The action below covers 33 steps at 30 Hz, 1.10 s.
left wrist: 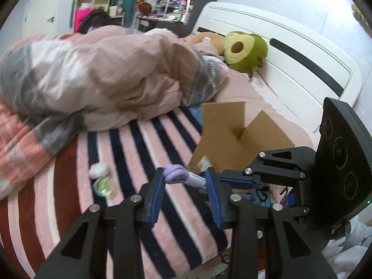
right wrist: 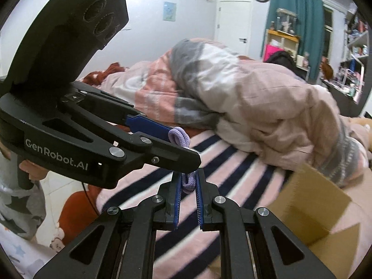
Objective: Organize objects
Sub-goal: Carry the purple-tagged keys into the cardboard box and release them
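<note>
Left wrist view shows the left gripper (left wrist: 184, 181) clenched on a coiled lavender cord (left wrist: 174, 174), the bundle pinched between its blue pads with a white and purple end sticking out toward the right gripper (left wrist: 232, 179), which reaches in from the side. Right wrist view confirms the pairing: the right gripper (right wrist: 187, 187) is clamped on the lower loop of the same cord (right wrist: 179, 136), while the left one grips the upper coil, so the cord hangs between both above the striped blanket (right wrist: 232, 160). Just beyond stands an open cardboard box (left wrist: 232, 137), and a small clear bottle (left wrist: 102, 183) lies on the stripes. The step in hand looks like carrying the bundled cord; next, I judge, both hands must travel over the box's opening and let go together, keeping the coil from unravelling.
</note>
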Tool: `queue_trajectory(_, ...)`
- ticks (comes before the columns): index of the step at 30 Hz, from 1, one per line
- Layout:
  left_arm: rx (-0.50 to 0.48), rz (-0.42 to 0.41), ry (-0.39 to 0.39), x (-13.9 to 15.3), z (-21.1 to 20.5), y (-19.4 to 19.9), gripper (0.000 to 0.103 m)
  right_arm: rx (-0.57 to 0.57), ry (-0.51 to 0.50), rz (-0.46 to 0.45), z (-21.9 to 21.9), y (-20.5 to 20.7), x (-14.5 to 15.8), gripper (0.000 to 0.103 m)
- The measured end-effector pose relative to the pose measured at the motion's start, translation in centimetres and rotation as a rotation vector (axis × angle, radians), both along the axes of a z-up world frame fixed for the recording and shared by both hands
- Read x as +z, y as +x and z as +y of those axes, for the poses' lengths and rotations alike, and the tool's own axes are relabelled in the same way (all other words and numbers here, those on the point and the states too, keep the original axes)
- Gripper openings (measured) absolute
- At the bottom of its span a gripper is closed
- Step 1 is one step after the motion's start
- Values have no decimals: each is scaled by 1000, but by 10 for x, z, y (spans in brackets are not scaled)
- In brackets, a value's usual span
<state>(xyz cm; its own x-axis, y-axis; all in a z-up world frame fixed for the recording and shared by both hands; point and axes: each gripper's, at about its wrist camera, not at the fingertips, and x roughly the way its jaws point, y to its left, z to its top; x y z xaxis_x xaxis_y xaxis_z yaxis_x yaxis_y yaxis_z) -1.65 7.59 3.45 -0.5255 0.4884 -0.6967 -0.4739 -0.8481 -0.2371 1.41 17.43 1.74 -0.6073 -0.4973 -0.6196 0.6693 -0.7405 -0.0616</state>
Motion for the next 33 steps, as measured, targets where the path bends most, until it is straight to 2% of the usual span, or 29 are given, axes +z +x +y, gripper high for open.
queue_trajectory(6, -84, 3, -35, 10, 64, -18, 33, -98, 13, 0, 52, -12, 7, 7)
queue_trajectory(13, -160, -29, -82, 1, 132, -38, 33, -182, 14, -47, 108, -25, -3, 7)
queue_trajectory(24, -205, -69, -132, -17, 177, -51, 33, -239, -44, -121, 151, -29, -22, 7)
queue_trajectory(25, -201, -77, -134, -18, 178, -52, 34, -242, -46, -125, 153, -30, -23, 8)
queue_trajectory(27, -184, -84, -155, -20, 179, -54, 43, -256, -44, -135, 156, -31, -25, 9)
queue_trajectory(28, -171, -84, -173, -21, 178, -55, 56, -268, -45, -151, 157, -32, -26, 16)
queue_trajectory(29, -156, -77, -188, -21, 177, -55, 67, -284, -54, -177, 160, -34, -27, 32)
queue_trajectory(30, -151, -68, -189, -19, 175, -56, 71, -295, -65, -190, 163, -34, -27, 42)
queue_trajectory(31, -149, -59, -185, -16, 170, -54, 73, -301, -74, -194, 166, -33, -26, 56)
queue_trajectory(33, -162, -51, -174, -11, 165, -50, 81, -306, -72, -182, 167, -30, -22, 57)
